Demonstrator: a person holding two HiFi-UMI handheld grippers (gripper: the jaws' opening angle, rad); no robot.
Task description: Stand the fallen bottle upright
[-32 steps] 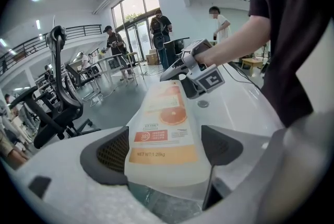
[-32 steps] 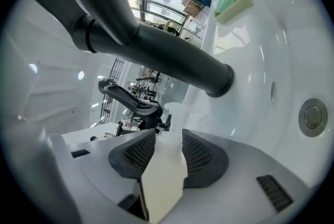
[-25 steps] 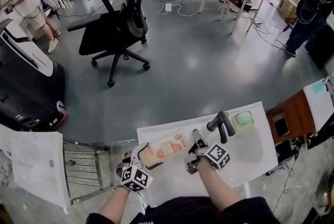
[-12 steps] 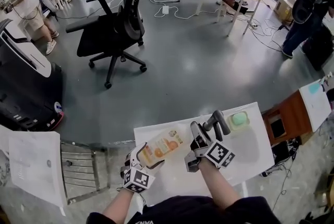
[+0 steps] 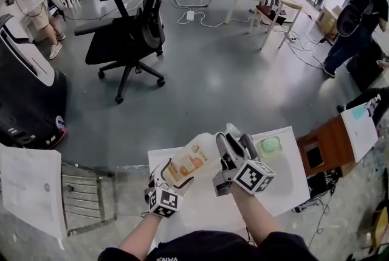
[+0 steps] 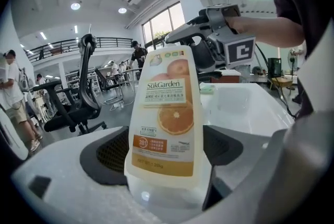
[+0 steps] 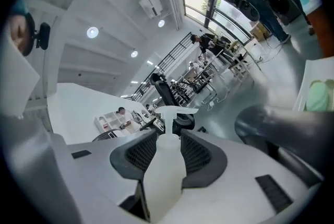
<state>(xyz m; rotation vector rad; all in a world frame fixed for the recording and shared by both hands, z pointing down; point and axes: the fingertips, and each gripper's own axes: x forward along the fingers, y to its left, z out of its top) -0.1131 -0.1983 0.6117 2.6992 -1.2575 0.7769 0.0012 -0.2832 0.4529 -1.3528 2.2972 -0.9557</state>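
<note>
Together, left hand-held gripper [image 6: 168,152] and right hand-held gripper [image 7: 168,151] clamp the tilted orange-labelled pump bottle [image 5: 189,162].

Left gripper [image 5: 173,174] and right gripper [image 5: 234,147] point forward, fingers [image 6: 112,155] clamped.

From my end, the left gripper [image 5: 172,176] and the right gripper [image 5: 234,143] look alike: white moulded shells and dark grey pads [image 6: 112,152] with a mesh texture. Each carries a cube [image 5: 252,176] printed with black-and-white square markers. The wearer has on a black short-sleeved top [image 5: 213,247].
</note>
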